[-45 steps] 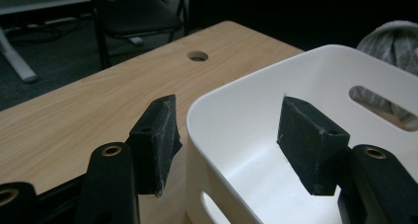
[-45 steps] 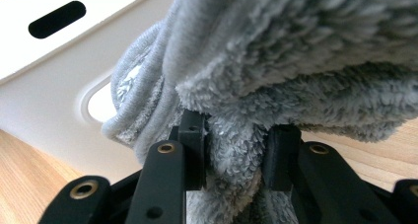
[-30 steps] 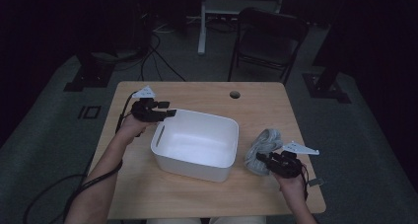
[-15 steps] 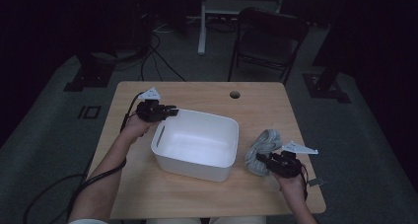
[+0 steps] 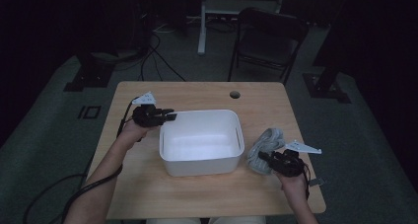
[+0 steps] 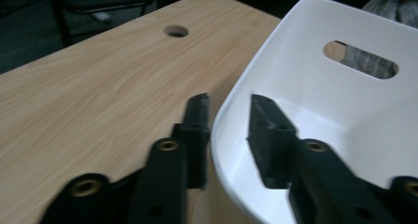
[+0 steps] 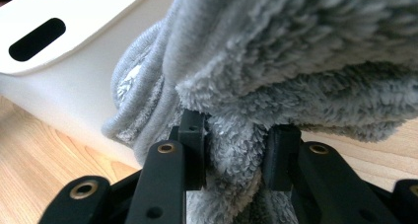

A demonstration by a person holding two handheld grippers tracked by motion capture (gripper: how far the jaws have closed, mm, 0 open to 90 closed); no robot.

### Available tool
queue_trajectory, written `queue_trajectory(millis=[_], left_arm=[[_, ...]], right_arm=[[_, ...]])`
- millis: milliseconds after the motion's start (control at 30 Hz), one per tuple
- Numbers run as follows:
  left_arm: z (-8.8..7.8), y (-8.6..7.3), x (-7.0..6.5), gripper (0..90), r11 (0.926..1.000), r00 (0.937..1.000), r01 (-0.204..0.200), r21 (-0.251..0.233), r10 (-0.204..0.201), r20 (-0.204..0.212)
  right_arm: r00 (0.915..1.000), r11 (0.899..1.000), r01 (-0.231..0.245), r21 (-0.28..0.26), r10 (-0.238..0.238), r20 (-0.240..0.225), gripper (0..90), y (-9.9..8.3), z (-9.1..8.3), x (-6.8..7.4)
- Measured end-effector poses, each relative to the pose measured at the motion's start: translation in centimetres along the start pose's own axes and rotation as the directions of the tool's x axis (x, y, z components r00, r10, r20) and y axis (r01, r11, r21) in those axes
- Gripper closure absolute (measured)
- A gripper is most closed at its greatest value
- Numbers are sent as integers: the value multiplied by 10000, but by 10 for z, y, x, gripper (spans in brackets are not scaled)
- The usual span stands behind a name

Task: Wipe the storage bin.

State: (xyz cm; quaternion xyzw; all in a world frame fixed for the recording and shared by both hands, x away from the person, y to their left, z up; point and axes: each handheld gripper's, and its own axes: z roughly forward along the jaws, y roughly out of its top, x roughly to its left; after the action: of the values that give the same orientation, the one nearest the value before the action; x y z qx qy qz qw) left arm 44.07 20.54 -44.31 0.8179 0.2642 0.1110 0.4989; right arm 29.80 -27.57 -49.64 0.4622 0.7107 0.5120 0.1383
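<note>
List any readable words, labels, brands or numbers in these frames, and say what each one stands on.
None: no readable text in any view.
The white tub, grey fleece cloth, wooden table and both grippers, left and right, show plain surfaces without print or labels.

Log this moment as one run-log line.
left gripper: jaws just reopened slightly, straddling white bin rim | right gripper: clamped on grey towel

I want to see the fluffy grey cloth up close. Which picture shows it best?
The right gripper view: the grey cloth is close enough to see its fuzzy pile, pinched in the right claw. The high view shows the whole bundle small beside the white tub. The left gripper view shows bits of it past the tub wall.
</note>
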Motion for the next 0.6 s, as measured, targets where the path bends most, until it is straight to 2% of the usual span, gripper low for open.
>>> queue_trajectory(millis=[33,100,233,267,367,433,533,600], left_arm=[[3,1,0,680,10000,10000,-25,-19,25,-89],[7,2,-1,723,10000,10000,-24,30,24,30],[8,4,-2,768,9998,9996,-121,185,125,-249],[6,3,-5,779,9997,9990,-141,202,149,-427],[2,-1,-8,810,9997,9981,-192,181,202,-574],[-5,-7,-11,825,10000,9979,-30,72,34,-648],[-17,-15,-23,842,10000,9954,-1,69,8,-958],[-19,-16,-25,831,10000,9964,-15,-3,14,-853]], right_arm=[[10000,10000,-4,8,4,26,676,0,0,0],[10000,10000,-39,32,39,38,676,-1,1,-1],[10000,9999,-50,134,49,52,676,-2,3,-2],[10000,9999,-59,134,59,41,676,-3,3,-2],[10000,9999,-45,116,45,30,676,-3,2,-3],[9999,9999,-114,77,113,67,676,-3,2,-3],[9999,9999,-96,87,95,32,676,-2,2,-3],[9999,9999,-112,92,112,54,676,-1,3,-2]])
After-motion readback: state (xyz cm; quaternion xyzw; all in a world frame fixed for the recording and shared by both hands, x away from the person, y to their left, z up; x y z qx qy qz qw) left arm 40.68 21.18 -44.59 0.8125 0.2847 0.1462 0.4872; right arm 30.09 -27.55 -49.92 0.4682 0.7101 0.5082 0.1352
